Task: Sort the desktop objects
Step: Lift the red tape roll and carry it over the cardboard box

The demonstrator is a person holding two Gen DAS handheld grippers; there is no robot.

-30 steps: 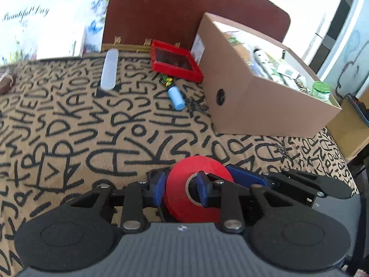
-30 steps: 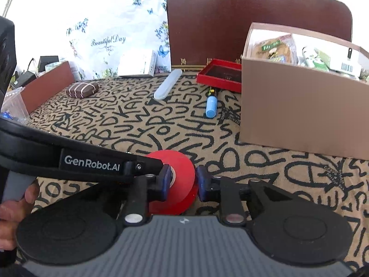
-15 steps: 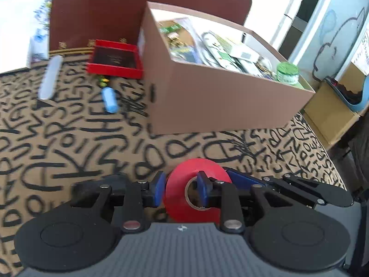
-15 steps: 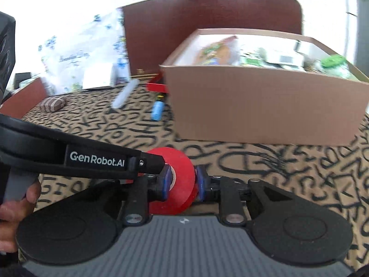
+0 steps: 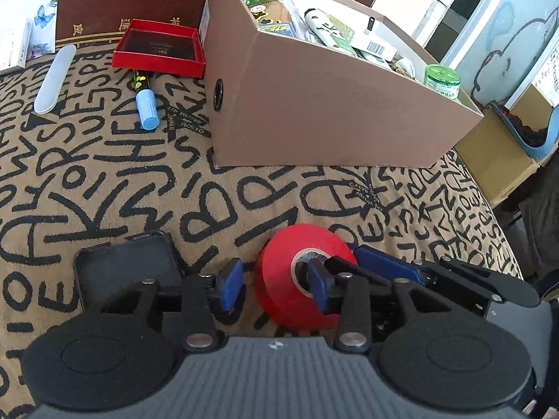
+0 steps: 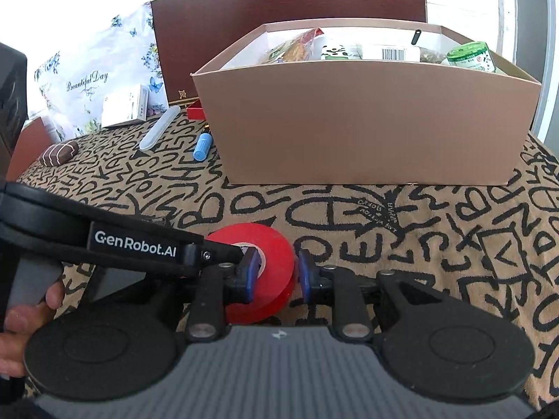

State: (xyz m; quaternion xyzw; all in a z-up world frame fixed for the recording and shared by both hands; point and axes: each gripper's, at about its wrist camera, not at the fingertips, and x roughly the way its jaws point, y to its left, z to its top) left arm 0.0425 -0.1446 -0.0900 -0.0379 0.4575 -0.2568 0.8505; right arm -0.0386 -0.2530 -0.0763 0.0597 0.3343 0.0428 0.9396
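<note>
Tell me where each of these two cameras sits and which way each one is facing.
Left wrist view: on the left gripper, facing forward and down at the red tape roll and the cardboard box; its jaws are opening, one finger inside the roll's core; the right gripper's fingers reach in from the right.
Right wrist view: on the right gripper, facing the same box side-on; jaws clamped on the roll's wall; the left gripper and a hand show at left.
Shared: tape roll, box, blue marker, patterned cloth.

Glossy red tape roll [image 5: 300, 279], matt brown cardboard box [image 5: 332, 104], woven lettered cloth [image 5: 104, 181]
</note>
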